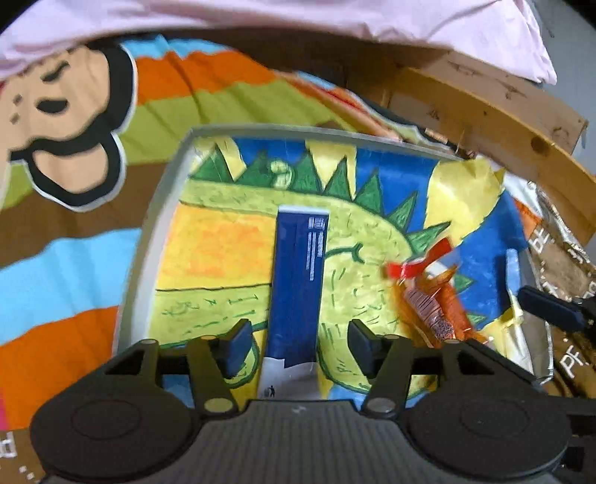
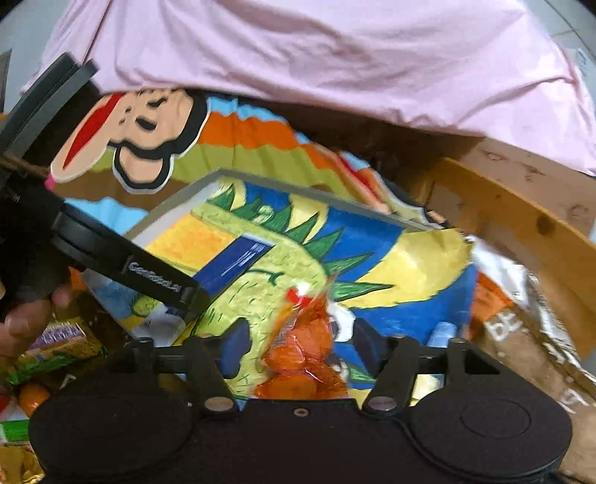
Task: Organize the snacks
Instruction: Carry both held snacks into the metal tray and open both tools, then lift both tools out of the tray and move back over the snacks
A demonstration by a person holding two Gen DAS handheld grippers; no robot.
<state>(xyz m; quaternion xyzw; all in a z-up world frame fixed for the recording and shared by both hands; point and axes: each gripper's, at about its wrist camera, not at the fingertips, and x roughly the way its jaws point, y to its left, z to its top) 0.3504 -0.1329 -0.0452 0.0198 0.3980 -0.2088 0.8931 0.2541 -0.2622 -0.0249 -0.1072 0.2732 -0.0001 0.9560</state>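
A grey-rimmed tray [image 1: 175, 175] with a painted dinosaur picture lies on a colourful cloth. A long dark blue box [image 1: 298, 283] lies in the tray between the fingers of my left gripper [image 1: 296, 344], which is open with gaps on both sides of the box. An orange snack bag with a red tie [image 1: 436, 298] lies at the tray's right side. In the right wrist view the bag [image 2: 305, 350] sits between the fingers of my right gripper [image 2: 301, 348], which is open. The blue box [image 2: 234, 264] and tray rim [image 2: 178, 203] also show there.
A wooden frame [image 1: 495, 123] and pink cloth [image 1: 298, 18] lie behind the tray. Brown foil-lined packaging [image 1: 562, 268] lies at the right. The left gripper's body [image 2: 123, 264] crosses the right wrist view. A green snack box [image 2: 56, 346] and an orange fruit [image 2: 31, 398] lie at lower left.
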